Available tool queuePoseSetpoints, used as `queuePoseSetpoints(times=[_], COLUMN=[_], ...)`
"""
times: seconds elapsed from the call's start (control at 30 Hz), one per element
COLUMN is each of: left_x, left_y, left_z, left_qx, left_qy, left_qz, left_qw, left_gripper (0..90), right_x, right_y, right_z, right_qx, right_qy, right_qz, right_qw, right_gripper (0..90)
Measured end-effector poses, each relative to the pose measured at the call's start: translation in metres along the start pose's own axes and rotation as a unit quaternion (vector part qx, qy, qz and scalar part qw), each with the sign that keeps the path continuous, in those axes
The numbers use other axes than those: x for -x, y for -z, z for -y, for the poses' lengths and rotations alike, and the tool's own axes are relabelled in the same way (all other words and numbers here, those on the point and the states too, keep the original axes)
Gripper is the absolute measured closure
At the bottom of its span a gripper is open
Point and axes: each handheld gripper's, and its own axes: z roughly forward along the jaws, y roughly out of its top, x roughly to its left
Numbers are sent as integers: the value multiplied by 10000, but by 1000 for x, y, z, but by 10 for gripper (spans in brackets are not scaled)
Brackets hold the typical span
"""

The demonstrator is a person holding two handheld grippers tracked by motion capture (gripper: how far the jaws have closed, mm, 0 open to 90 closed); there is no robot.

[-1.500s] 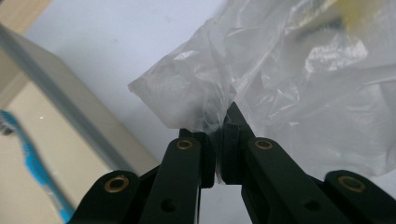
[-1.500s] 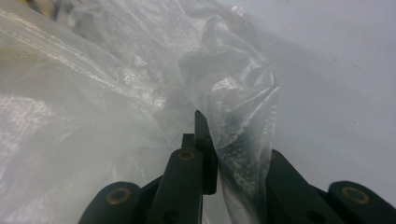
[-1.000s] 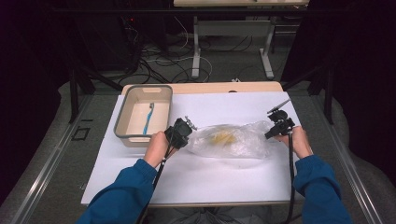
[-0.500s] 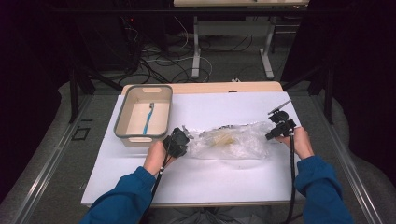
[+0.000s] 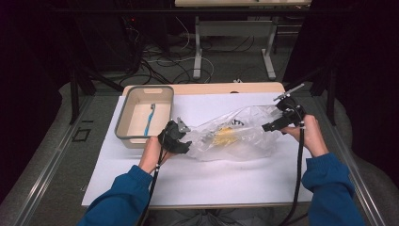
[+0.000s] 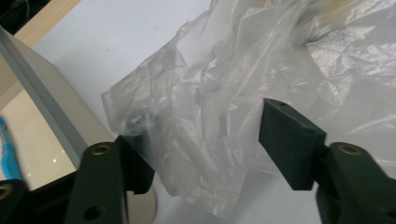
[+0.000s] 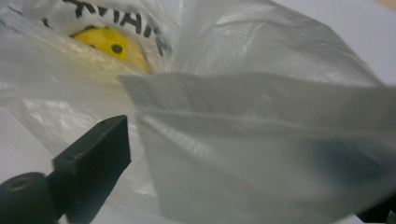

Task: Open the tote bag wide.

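Clear plastic bag [image 5: 237, 134] lay just right of the beige tray [image 5: 123, 123] (blue toothbrush [image 5: 149, 118] inside). Left gripper [image 5: 181, 137] at the bag's tray-side end and right gripper [image 5: 277, 123] at its far end; both jaws had just been opening, film loose between them.

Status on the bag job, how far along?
Done: a yellow item sits inside the clear plastic bag. In hand: left gripper and right gripper at the bag's ends, jaws just opening, film between them. Left: blue toothbrush lies in the tray.
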Motion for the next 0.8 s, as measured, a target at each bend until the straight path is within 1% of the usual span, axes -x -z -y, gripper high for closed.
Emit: queuePoseSetpoints(times=[0.03, 0.07, 0.1, 0.13, 0.17, 0.2, 0.23, 0.27, 0.3, 0.33, 0.37, 0.4, 0.43, 0.47, 0.5, 0.53, 0.57, 0.6, 0.63, 0.67, 0.7, 0.73, 0.77, 0.8], left_x=[-1, -1, -2, -3, -5, -5, -6, -7, -7, -8, -8, -9, -9, -8, -9, -9, -10, -10, -9, -9, -8, -7, -5, -1], left_y=[1, 3, 4, 7, 9, 9, 13, 17, 19, 22, 27, 29, 29, 30, 33, 35, 41, 41, 51, 51, 57, 62, 67, 71], left_z=[-1, -2, -3, -4, -5, -5, -6, -6, -6, -5, -2, 0, 0, 2, 3, 5, 9, 9, 10, 10, 9, 7, 3, -2], left_qx=[-1, 49, 110, 142, 183, 183, 182, 161, 189, 224, 184, 142, 142, 124, 60, 36, -11, -11, 31, 31, 78, 137, 138, 263], left_qy=[21, 23, 46, 58, 59, 59, 68, 92, 99, 80, 82, 45, 45, 80, 87, 67, 11, 11, 58, 58, 34, -20, -49, -92], left_qz=[44, 65, 59, 41, 75, 75, 68, 116, 115, 126, 195, 242, 242, 287, 396, 373, 390, 390, 387, 387, 363, 325, 331, 268], left_qw=[10000, 10000, 9999, 9999, 9998, 9998, 9998, 9998, 9997, 9996, 9996, 9996, 9996, 9995, 9992, 9993, 9992, 9992, 9992, 9992, 9993, 9994, 9993, 9993], left_gripper=[350, 318, 292, 273, 244, 215, 190, 166, 157, 143, 124, 110, 93, 70, 63, 55, 44, 39, 34, 34, 34, 34, 35, 35], right_x=[-1, -1, -2, -3, -2, -2, -1, -1, 0, 1, 2, 3, 3, 4, 5, 6, 5, 5, 4, 3, 3, 3, 2, 1], right_y=[0, -4, -9, -16, -23, -30, -36, -42, -48, -55, -58, -61, -61, -64, -64, -64, -65, -65, -64, -64, -64, -62, -61, -61], right_z=[-3, -6, -8, -9, -9, -8, -7, -6, -4, -1, 0, 2, 2, 6, 7, 8, 9, 9, 11, 11, 11, 11, 10, 10], right_qx=[-1, -79, -207, -270, -330, -365, -374, -442, -481, -423, -569, -573, -573, -578, -548, -550, -578, -578, -529, -463, -463, -522, -509, -462], right_qy=[72, 110, 104, 124, 89, 69, 53, 4, -27, -3, -56, -52, -52, -131, -207, -174, -278, -278, -241, -287, -287, -320, -250, -293], right_qz=[28, 7, -5, 76, 24, -28, 6, 53, 3, 36, 77, 63, 63, 77, 84, 92, 173, 173, 85, 101, 101, 116, 145, 147], right_qw=[10000, 9999, 9997, 9995, 9994, 9993, 9993, 9990, 9988, 9991, 9983, 9983, 9983, 9982, 9982, 9983, 9978, 9978, 9983, 9985, 9985, 9981, 9983, 9984], right_gripper=[218, 292, 418, 498, 561, 644, 708, 737, 786, 814, 841, 854, 854, 876, 880, 881, 881, 881, 881, 881, 881, 881, 880, 879])
